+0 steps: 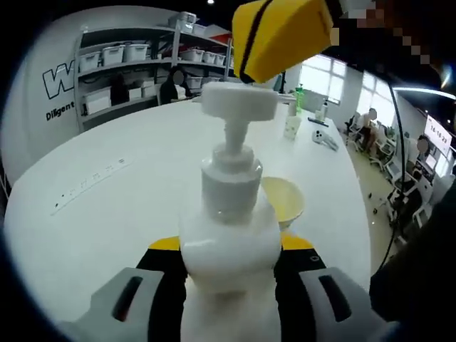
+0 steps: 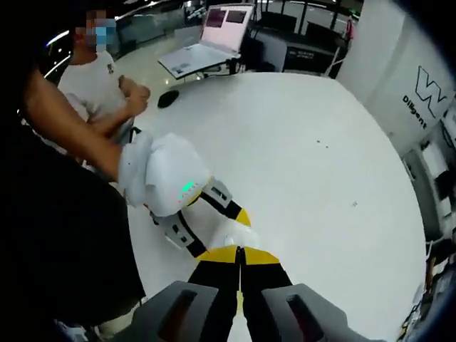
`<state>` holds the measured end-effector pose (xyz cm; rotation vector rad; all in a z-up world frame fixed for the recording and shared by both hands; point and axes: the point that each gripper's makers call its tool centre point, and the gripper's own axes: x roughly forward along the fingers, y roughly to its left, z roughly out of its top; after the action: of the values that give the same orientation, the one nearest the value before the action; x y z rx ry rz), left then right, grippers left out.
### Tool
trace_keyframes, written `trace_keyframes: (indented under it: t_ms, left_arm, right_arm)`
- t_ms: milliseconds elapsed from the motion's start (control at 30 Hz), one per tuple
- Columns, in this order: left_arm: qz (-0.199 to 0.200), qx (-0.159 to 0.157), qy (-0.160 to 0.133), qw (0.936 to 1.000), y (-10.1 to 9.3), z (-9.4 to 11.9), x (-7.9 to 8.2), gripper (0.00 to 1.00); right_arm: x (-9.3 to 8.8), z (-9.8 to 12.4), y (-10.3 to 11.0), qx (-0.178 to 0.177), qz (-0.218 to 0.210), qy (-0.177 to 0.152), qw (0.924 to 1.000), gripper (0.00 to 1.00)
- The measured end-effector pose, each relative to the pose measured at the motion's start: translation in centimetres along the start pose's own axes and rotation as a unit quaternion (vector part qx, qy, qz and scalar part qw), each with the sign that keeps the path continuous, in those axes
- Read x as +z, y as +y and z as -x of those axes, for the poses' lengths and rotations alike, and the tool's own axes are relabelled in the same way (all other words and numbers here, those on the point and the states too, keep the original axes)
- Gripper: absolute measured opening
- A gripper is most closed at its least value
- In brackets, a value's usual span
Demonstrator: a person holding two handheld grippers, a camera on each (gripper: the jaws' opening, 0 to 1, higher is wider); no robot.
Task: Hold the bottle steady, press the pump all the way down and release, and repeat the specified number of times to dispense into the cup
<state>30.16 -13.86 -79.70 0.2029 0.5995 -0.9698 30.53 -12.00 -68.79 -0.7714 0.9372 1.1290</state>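
On the white table (image 1: 107, 214), the white bottle (image 1: 229, 249) is clamped near its base by the left gripper (image 1: 229, 285). The pump (image 1: 239, 100) stands fully raised, touched from above by the right gripper (image 2: 240, 274), jaws together. A press seems about to begin. Beyond the bottle, the yellow cup (image 1: 285, 199) is seen; contents cannot be judged.

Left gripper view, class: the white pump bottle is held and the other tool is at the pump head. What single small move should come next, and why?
Probably press straight down. The left tool clamps the white plastic pump bottle, its white pump head looks fully raised, and the right tool, jaws together, sits on top of it. The pale yellow bowl-shaped cup waits behind the bottle, though the spout's aim is hard to judge.
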Motion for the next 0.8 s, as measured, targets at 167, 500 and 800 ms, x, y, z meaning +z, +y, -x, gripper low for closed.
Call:
trace_keyframes:
  t_ms: [167,500,800]
  left_arm:
    - [-0.011,-0.014,0.004,0.9998,0.1,0.0,-0.1,0.46]
    - [-0.079,-0.015,0.004,0.9968,0.1,0.5,1.0,0.47]
    - [-0.109,-0.038,0.007,0.9933,-0.1,0.2,1.9,0.50]
  right_arm:
    - [-0.7,0.1,0.0,0.033,-0.009,0.076,0.9965,0.00]
    - [-0.6,-0.3,-0.4,0.054,-0.056,0.131,0.9883,0.00]
    - [-0.7,-0.3,-0.3,0.054,-0.049,0.145,0.9868,0.00]
